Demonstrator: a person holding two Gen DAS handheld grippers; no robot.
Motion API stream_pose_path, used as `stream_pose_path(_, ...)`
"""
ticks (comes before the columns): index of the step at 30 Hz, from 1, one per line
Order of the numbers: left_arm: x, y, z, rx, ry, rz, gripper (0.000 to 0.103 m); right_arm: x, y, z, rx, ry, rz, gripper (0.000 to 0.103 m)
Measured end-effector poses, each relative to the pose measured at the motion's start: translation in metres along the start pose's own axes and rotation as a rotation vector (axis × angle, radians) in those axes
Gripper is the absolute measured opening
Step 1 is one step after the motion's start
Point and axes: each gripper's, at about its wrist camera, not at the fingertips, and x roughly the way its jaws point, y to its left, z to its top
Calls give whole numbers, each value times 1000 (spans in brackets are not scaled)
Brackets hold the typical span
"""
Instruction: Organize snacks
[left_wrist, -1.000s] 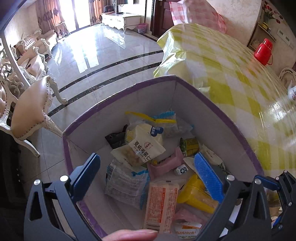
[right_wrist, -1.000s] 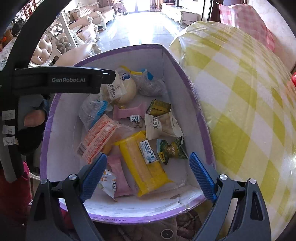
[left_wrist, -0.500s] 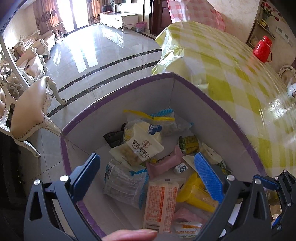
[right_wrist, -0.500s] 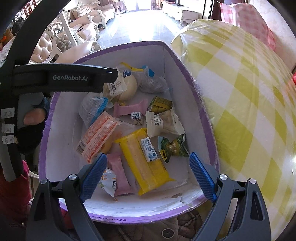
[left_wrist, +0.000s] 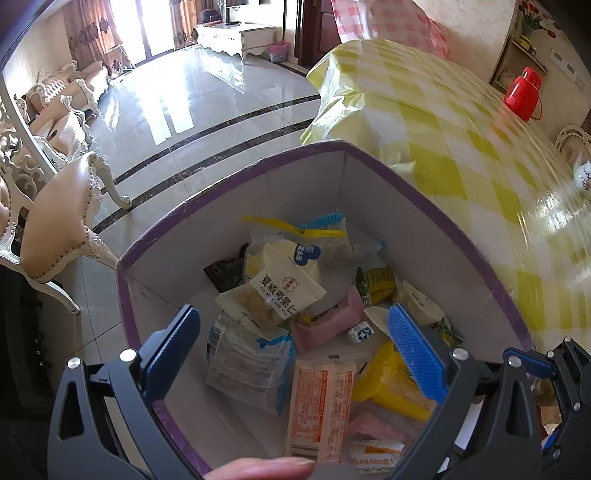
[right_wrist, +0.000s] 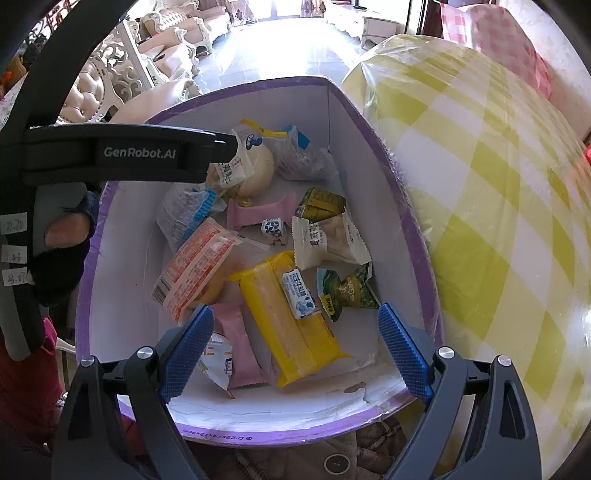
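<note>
A white box with a purple rim (left_wrist: 229, 177) (right_wrist: 255, 83) holds several wrapped snacks. Among them are a long yellow pack (right_wrist: 291, 325) (left_wrist: 388, 387), an orange-printed pack (left_wrist: 319, 402) (right_wrist: 195, 266), a pink bar (right_wrist: 258, 214) (left_wrist: 325, 321) and a white nut pack (left_wrist: 277, 291). My left gripper (left_wrist: 291, 350) is open and empty over the box's near left side. My right gripper (right_wrist: 295, 350) is open and empty above the box's near edge. The left gripper's body (right_wrist: 122, 153) shows at the left of the right wrist view.
A table with a yellow-and-white checked cloth (left_wrist: 461, 155) (right_wrist: 498, 192) lies right of the box. A red flask (left_wrist: 524, 94) stands at its far side. Padded chairs (left_wrist: 62, 218) stand on the tiled floor (left_wrist: 192, 103) to the left.
The box has moved slightly lower and nearer in both views. Both grippers stay open and empty.
</note>
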Motion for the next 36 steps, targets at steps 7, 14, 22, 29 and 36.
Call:
stream_pose_path(7,1,0,0,1,4,-2,102,2,0,-2,-1,6,0,88)
stream_pose_path(14,4,0,-1,1,9,-1,102,3,1,-1,-5,13,-2,88)
stream_pose_path(22,5,1,-1,1,13,1,102,2,0,0,-1,15,-7,88)
stream_pose_path(29,6,2,-1,-2,17,10,102,4,0,2,3,19,-10,88)
stream_pose_path(36,7,2,1,-2,24,6,102,4,-1,2,6,21,-8,88)
